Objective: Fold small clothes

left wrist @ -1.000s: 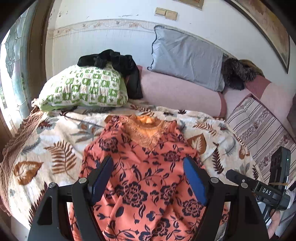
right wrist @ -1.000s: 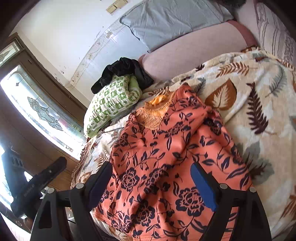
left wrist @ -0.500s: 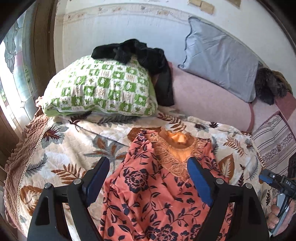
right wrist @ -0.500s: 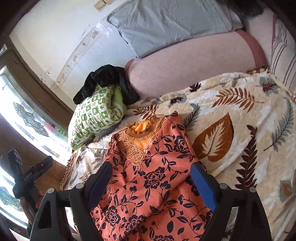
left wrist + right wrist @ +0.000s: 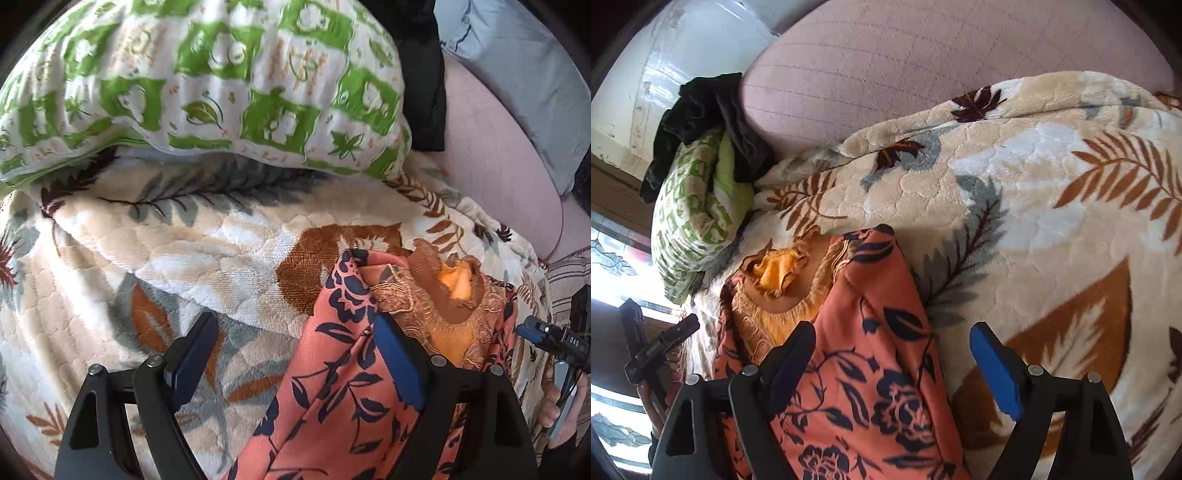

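Observation:
A salmon top with a dark blue flower print lies flat on the leaf-patterned blanket, its orange lace collar toward the pillows. My left gripper hovers open over the top's left shoulder edge, one finger above the cloth and the other above the blanket. In the right wrist view the same top and collar show. My right gripper is open astride the right shoulder edge. Nothing is pinched by either one.
A green-and-white pillow with black clothing on it lies just beyond the collar. Behind are a pink bolster and a grey pillow. A hand holds the other gripper at the right edge. A window is at the left.
Both grippers have travelled forward and down along the top, from its lower part to the shoulders beside the collar. The pillow and bolster now loom much closer. Both stay open.

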### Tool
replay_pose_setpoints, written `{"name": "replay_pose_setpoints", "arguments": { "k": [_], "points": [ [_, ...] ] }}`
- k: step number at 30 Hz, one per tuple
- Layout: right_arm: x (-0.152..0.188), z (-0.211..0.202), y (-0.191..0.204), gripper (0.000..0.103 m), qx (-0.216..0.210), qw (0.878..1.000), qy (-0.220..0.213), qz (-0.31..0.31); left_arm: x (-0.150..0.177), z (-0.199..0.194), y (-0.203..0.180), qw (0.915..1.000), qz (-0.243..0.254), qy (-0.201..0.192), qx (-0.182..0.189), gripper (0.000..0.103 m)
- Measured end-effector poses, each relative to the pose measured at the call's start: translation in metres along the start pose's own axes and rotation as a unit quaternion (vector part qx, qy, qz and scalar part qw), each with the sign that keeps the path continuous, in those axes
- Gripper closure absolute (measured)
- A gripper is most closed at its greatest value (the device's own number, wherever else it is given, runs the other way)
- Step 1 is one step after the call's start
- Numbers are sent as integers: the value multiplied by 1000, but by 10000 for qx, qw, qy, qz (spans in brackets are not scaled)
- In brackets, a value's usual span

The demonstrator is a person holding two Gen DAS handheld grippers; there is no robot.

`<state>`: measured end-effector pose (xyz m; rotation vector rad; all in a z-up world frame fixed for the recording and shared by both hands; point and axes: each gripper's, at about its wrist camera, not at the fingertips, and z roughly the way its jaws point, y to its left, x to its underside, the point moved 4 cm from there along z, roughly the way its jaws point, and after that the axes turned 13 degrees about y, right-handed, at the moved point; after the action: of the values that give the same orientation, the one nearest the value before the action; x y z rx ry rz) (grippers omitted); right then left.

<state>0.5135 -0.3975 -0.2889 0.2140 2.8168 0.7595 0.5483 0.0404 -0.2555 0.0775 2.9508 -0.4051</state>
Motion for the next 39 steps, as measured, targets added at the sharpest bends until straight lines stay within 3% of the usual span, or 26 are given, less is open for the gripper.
{"name": "replay_pose_setpoints", "arguments": {
  "k": [5,7,8,9,10,11,13,14,15,16,18,22,26,29,32,36,39],
  "points": [
    [-32,37,5,20,108,9998,136,38,-6,32,-23,9993,260,116,-244,18],
    [-37,45,11,27,321,9993,193,-18,-3,32,-37,9992,365,169,-44,32],
    [-38,45,14,52,491,9985,211,-78,-1,30,-42,9990,403,196,31,32],
    [-39,43,15,71,554,9981,263,-102,2,26,-47,9989,454,118,0,32],
    [-37,39,15,79,436,9985,335,-72,3,25,-50,9984,536,60,-139,33],
    [-35,33,15,79,396,9988,287,-101,2,29,-51,9975,606,109,-349,34],
    [-31,28,16,84,558,9977,295,-265,-4,43,-46,9961,575,354,-572,57],
    [-29,28,14,85,607,9972,359,-260,-7,43,-42,9967,536,349,-498,59],
    [-29,28,13,86,622,9970,384,-261,-9,40,-38,9974,489,332,-415,80],
    [-29,27,12,87,639,9968,405,-270,-13,34,-34,9975,492,337,-366,87],
    [-32,22,11,88,734,9963,359,-259,-15,20,-28,9988,408,286,-37,90],
    [-33,15,14,90,895,9950,304,-332,-13,-1,-32,9983,535,195,-126,91],
    [-14,-29,28,90,806,9951,-232,-532,-2,-59,-32,9969,625,-371,300,93],
    [20,-74,35,91,865,9914,-674,-707,35,-118,-37,9888,923,-1035,558,93],
    [69,-117,36,92,517,9902,-1004,-827,85,-163,-44,9812,1177,-1386,646,93],
    [153,-152,30,93,178,9887,-1202,-880,170,-200,-37,9738,1209,-1593,1082,94],
    [227,-171,20,93,-116,9881,-1369,-692,240,-202,-31,9750,1186,-1623,945,94]
  ]
}}
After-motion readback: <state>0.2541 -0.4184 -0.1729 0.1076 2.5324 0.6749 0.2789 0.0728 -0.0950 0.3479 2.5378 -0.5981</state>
